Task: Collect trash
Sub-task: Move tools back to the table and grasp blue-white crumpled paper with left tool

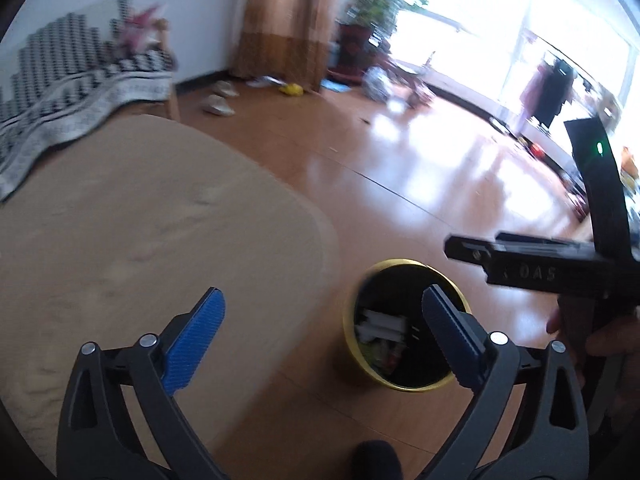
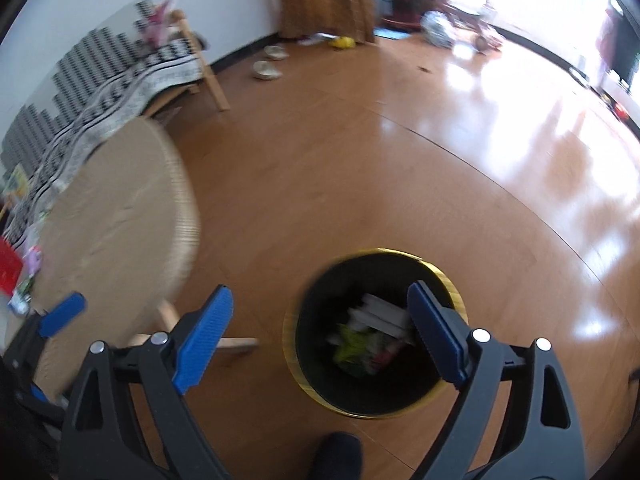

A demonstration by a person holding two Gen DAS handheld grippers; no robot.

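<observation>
A round black trash bin with a gold rim (image 1: 400,385) stands on the wooden floor and also shows in the right wrist view (image 2: 304,384). White paper and coloured wrappers (image 2: 368,340) lie inside it; they also show in the left wrist view (image 1: 382,330). My left gripper (image 1: 322,308) is open and empty, above the table edge and the bin. My right gripper (image 2: 320,300) is open and empty, above the bin. The right gripper's black body (image 1: 540,268) shows at the right of the left wrist view. A blue finger (image 2: 64,314) of the left gripper shows at the left of the right wrist view.
A round beige table (image 1: 140,240) is left of the bin, also in the right wrist view (image 2: 120,216). A bench with a black-and-white cloth (image 2: 132,76) stands by the wall. Slippers (image 2: 268,68) and clutter (image 2: 440,28) lie far off. A dark foot (image 2: 340,456) is below.
</observation>
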